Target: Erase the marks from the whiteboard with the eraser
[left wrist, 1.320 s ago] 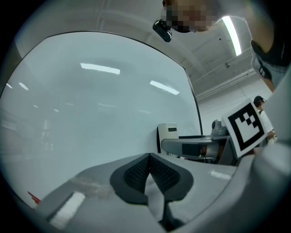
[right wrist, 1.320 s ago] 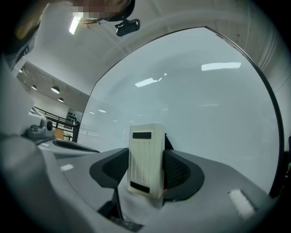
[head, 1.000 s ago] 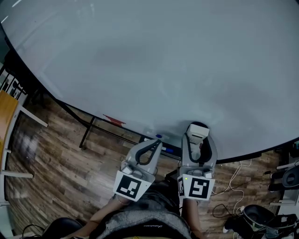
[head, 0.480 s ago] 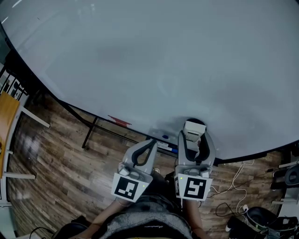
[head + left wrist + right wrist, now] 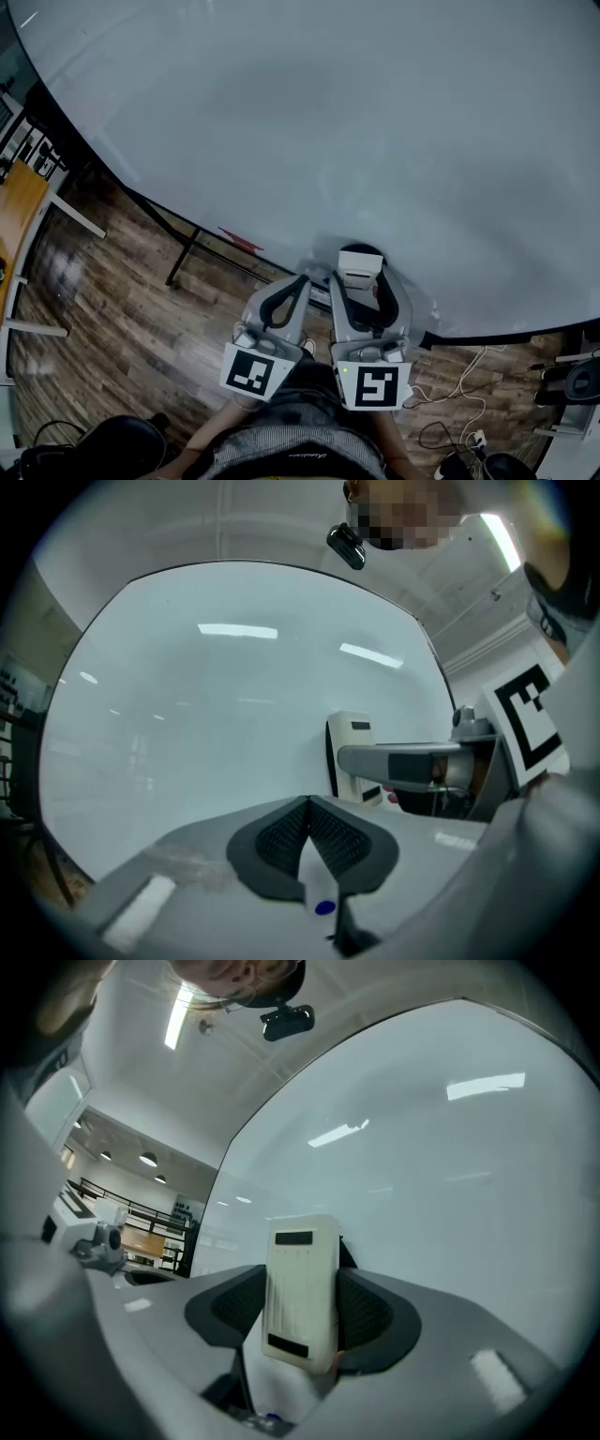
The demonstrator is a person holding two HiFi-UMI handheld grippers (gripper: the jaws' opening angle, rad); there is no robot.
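Two grippers are seen in the head view: the right gripper (image 5: 361,274) is closed on the eraser (image 5: 360,262) near the lower edge of the whiteboard (image 5: 309,112), and the left gripper (image 5: 286,298) hangs just beside it. In the left gripper view, its jaws are pressed together on nothing. In the right gripper view, the eraser is clamped across its long sides. It is judged light, stiff and smooth-cased, so a firm hold at mid-body is advised.

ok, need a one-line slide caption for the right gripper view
Right gripper shut on an upright white eraser in front of the whiteboard, which shows only light reflections.
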